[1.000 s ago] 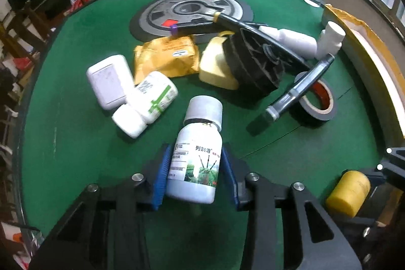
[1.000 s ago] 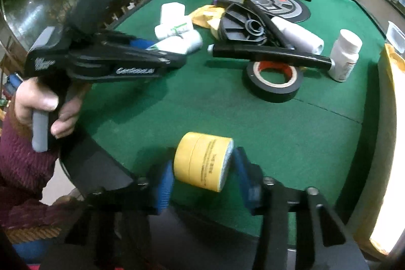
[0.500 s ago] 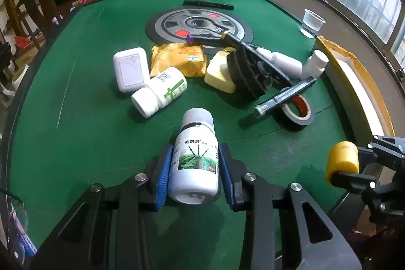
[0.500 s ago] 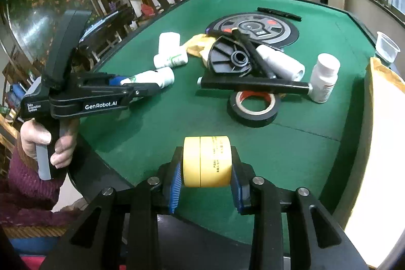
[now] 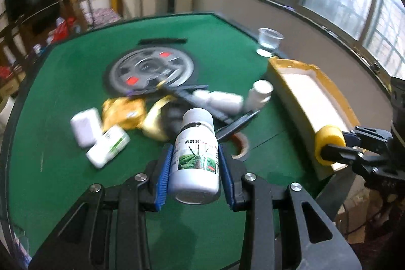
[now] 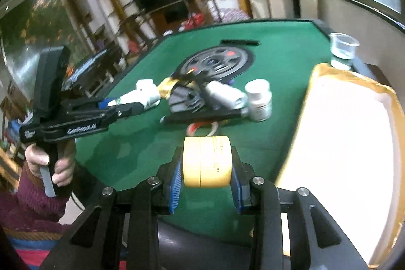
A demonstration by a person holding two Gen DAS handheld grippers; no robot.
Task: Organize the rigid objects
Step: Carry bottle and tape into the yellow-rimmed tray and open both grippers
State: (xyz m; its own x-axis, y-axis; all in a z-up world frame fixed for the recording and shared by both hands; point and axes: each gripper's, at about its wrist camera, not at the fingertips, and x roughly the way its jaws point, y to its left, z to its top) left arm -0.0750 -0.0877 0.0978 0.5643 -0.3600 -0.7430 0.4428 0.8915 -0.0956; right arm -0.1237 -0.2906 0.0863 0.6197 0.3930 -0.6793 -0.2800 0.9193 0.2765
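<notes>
White bottle (image 5: 195,156) being gripped by the left tool (image 5: 195,163), yellow tape roll (image 6: 207,161) being clamped by the right tool (image 6: 207,168), clutter at frame centre on the green bench (image 5: 58,168) being blurred, black tape ring (image 5: 240,147) being half hidden.

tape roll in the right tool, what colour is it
Yellow tape roll, clearest in the right wrist view.

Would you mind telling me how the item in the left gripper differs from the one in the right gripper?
The left gripper holds a white labelled bottle with a grey cap; the right gripper holds a yellow tape roll. The bottle is tall and points away along the fingers; the roll is squat, its axis running across between the pads. Both are clamped and lifted off the green table.
</notes>
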